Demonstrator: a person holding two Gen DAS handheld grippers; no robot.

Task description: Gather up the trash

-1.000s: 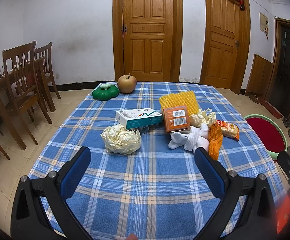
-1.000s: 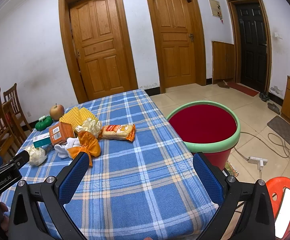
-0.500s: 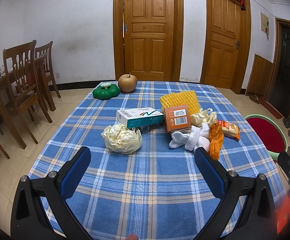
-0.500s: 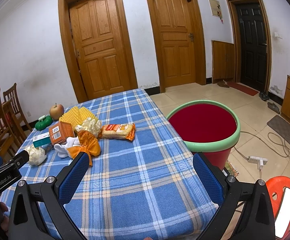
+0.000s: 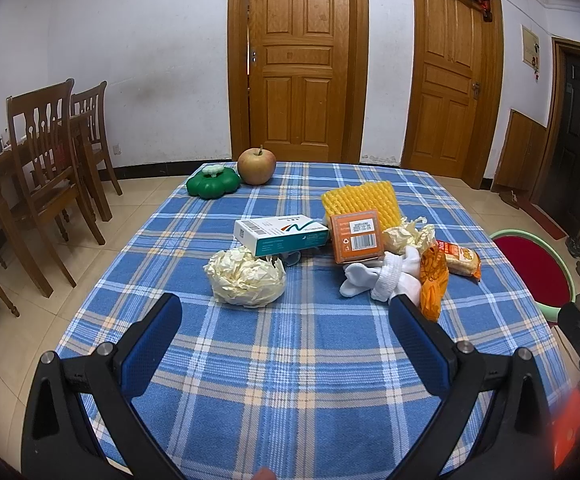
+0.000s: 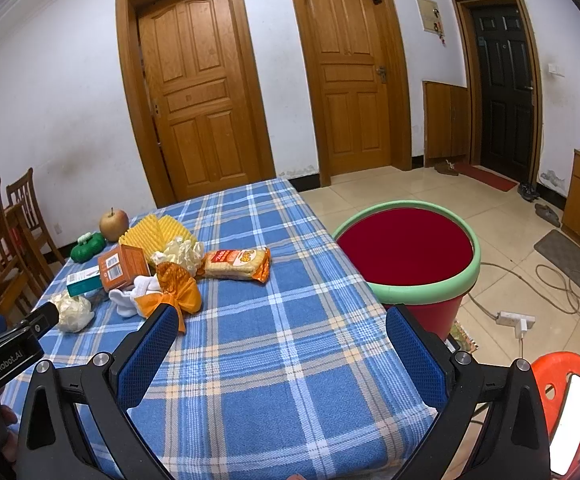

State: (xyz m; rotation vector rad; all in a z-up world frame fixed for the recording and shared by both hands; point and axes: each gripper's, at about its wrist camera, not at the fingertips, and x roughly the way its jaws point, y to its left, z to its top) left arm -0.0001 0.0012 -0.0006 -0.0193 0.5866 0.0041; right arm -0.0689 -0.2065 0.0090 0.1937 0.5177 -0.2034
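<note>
Trash lies mid-table on a blue plaid cloth point(image 5: 290, 360): a crumpled cream paper ball point(image 5: 245, 276), a white-teal box point(image 5: 280, 234), an orange box point(image 5: 355, 235), yellow foam netting point(image 5: 363, 198), a second crumpled paper point(image 5: 407, 234), white socks point(image 5: 385, 278), an orange wrapper point(image 5: 433, 276) and a snack packet point(image 5: 459, 258). A red bin with a green rim point(image 6: 409, 246) stands on the floor right of the table. My left gripper point(image 5: 286, 310) is open, short of the paper ball. My right gripper point(image 6: 282, 322) hangs open over the table's near right part, holding nothing.
An apple point(image 5: 256, 166) and a green flower-shaped container point(image 5: 212, 182) sit at the table's far end. Wooden chairs point(image 5: 50, 168) stand left of the table. A power strip and cables point(image 6: 517, 318) lie on the floor beyond the bin, with an orange stool point(image 6: 569, 396) near right.
</note>
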